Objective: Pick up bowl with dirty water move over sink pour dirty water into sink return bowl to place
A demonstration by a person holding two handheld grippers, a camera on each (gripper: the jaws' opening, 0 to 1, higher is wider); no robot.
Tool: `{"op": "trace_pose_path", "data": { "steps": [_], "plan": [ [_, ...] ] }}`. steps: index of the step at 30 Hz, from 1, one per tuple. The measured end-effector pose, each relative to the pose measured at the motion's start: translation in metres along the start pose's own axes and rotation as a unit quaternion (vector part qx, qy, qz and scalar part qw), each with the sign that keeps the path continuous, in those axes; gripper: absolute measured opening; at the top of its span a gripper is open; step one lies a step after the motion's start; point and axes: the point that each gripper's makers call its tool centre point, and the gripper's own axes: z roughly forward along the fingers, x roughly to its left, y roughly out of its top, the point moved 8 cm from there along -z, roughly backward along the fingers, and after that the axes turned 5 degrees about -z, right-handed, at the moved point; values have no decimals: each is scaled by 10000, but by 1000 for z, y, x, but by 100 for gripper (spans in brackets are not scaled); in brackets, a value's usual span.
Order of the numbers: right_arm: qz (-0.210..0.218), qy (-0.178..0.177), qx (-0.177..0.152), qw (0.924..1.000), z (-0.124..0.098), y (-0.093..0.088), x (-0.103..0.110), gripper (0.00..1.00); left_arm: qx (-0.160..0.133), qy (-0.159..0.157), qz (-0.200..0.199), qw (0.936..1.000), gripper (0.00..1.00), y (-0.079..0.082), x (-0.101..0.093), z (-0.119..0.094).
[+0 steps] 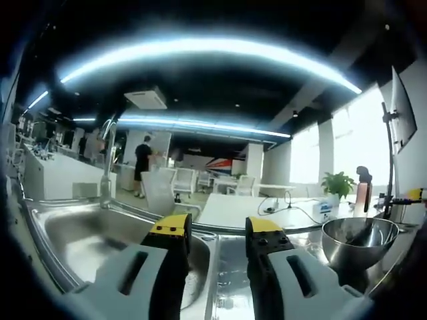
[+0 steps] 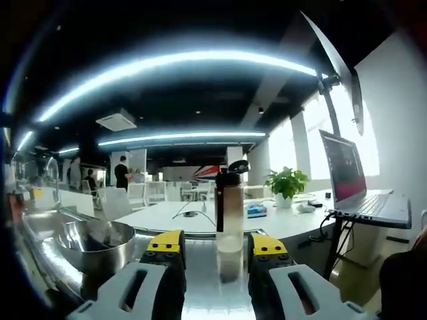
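Hovering over the counter, both claws stand open with nothing between their jaws. One bowl (image 1: 359, 238) sits to the right of the left claw (image 1: 218, 235), one sink (image 1: 80, 233) to its left. From the right claw (image 2: 217, 248), that bowl (image 2: 93, 245) is left and one bottle (image 2: 230, 210) straight ahead.

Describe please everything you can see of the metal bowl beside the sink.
The bowl is round and deep, of shiny steel by its look, with a thin rolled rim. It stands upright on the steel counter, to the right of the sink basin. Its inside looks dark with reflections; whether water is in it cannot be told. Neither gripper touches it, and the tall bottle stands apart from it.
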Motion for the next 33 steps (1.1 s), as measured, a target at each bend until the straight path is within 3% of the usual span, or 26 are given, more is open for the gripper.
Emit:
{"op": "trace_pose_path", "data": {
  "steps": [15, 20, 33],
  "plan": [
    [-11, -87, -237, 9997, -19, 19, -3, 32, 0, -167, 49, 9998, 32, 14, -11, -5],
    [27, -85, -158, 9998, -20, 13, -5, 32, -22, -229, 17, 9997, 32, 14, -14, -7],
    [101, -75, -284, 9995, -21, 20, -9, 32, -43, -246, 41, 9997, 32, 19, -14, -8]
  ]
}}
